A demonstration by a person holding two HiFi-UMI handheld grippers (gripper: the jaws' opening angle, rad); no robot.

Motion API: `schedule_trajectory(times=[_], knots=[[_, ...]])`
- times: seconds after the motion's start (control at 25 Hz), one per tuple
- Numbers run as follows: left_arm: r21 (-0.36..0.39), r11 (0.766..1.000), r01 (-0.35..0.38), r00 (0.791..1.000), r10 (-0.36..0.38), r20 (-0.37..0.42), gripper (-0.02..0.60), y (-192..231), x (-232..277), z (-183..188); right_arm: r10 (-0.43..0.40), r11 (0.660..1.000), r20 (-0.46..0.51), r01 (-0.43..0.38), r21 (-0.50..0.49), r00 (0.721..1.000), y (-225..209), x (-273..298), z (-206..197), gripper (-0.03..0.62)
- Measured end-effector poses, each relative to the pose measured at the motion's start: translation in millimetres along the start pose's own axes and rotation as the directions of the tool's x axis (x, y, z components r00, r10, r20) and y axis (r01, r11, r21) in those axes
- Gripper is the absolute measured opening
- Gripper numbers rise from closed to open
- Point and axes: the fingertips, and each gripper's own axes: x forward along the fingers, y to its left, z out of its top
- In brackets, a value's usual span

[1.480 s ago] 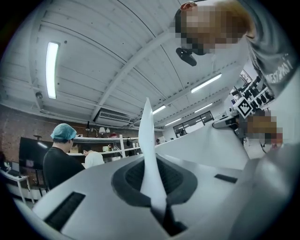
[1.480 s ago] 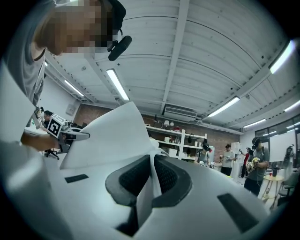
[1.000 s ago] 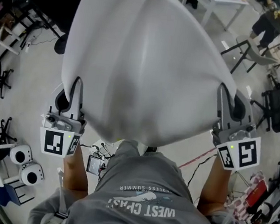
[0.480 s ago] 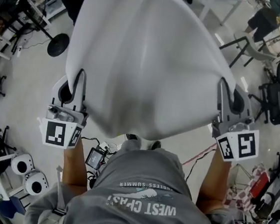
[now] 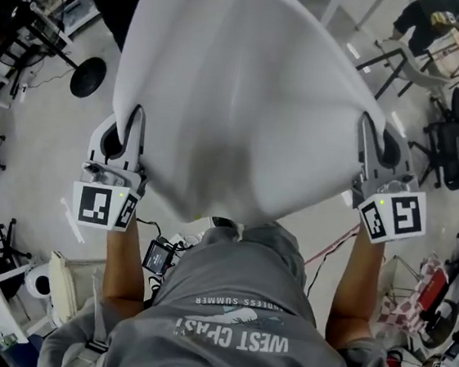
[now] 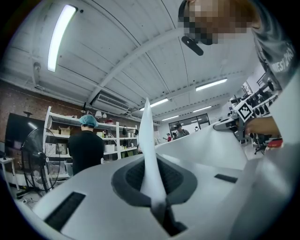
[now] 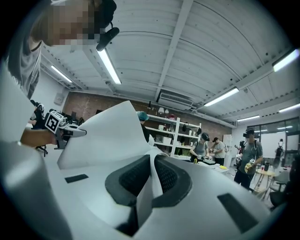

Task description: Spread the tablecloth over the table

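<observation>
Since a second ago the left gripper (image 5: 136,119) and the right gripper (image 5: 371,127) have carried the cloth onward, and the clutter on the floor (image 5: 50,129) has slid past beneath. One white tablecloth (image 5: 239,97) hangs in the air before the person, stretched between the two grippers. Each gripper's jaws are closed tight on one near corner, with a fold pinched between them. The far part billows ahead.

A round black stand base (image 5: 87,78) sits on the pale floor (image 5: 45,141) at upper left, and black office chairs (image 5: 455,151) crowd the right edge. In the left gripper view a person in a blue cap (image 6: 87,146) faces white shelving (image 6: 117,140) — centre left — under a long ceiling light (image 6: 60,36).
</observation>
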Motion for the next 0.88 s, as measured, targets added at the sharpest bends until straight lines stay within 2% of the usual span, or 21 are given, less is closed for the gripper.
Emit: schedule_trajectory(times=[0.24,0.52,0.88], knots=[[-0.014,1.000,-0.008,0.999,0.007,-0.031,0.002,8.3,17.9,-17.5,0.015,1.000,-0.024,-0.014,0.017,1.000,-9.1,26.4,-18.4,0.012],[-0.029,0.999,-0.040,0.996,0.038,-0.086,0.002,16.6,45.7,-50.3,0.018,0.998,-0.068,-0.014,0.061,0.998,-32.2,57.2,-57.5,0.012],[-0.067,0.993,-0.096,0.974,0.079,-0.213,0.002,44.6,91.0,-122.4,0.059,0.994,-0.163,-0.043,0.095,0.985,-55.3,117.8,-113.5,0.012]])
